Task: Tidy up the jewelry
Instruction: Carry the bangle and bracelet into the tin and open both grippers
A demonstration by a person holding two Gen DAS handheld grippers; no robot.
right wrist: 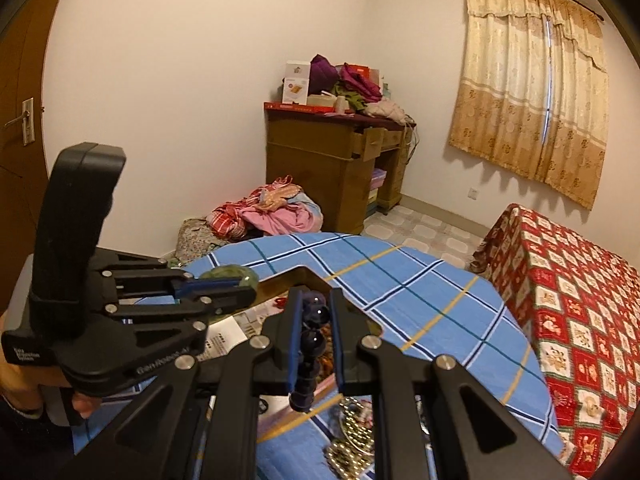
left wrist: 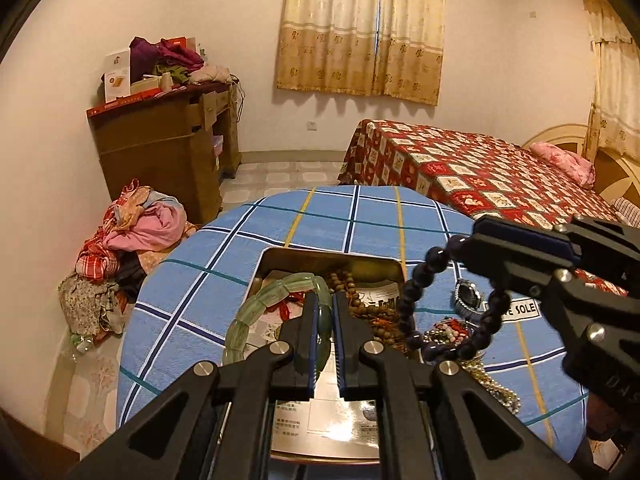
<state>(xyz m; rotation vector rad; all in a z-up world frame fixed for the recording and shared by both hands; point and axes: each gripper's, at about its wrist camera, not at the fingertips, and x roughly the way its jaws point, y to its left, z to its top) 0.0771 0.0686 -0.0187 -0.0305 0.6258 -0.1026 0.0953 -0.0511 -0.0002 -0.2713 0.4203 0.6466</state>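
Both tongs are mid-transfer, left gripper [left wrist: 325,320] clamping the jade bracelet [left wrist: 256,308] at centre frame, right gripper [right wrist: 316,320] the dark beads [right wrist: 310,344], likely needing lowering into the tin [left wrist: 332,258].

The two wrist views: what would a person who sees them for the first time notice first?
First come the two loops of beads held above the blue checked table: the left gripper is shut on a pale green bracelet, and the right gripper is shut on a dark purple bead bracelet. Under them stands an open metal tin with brown beads inside.
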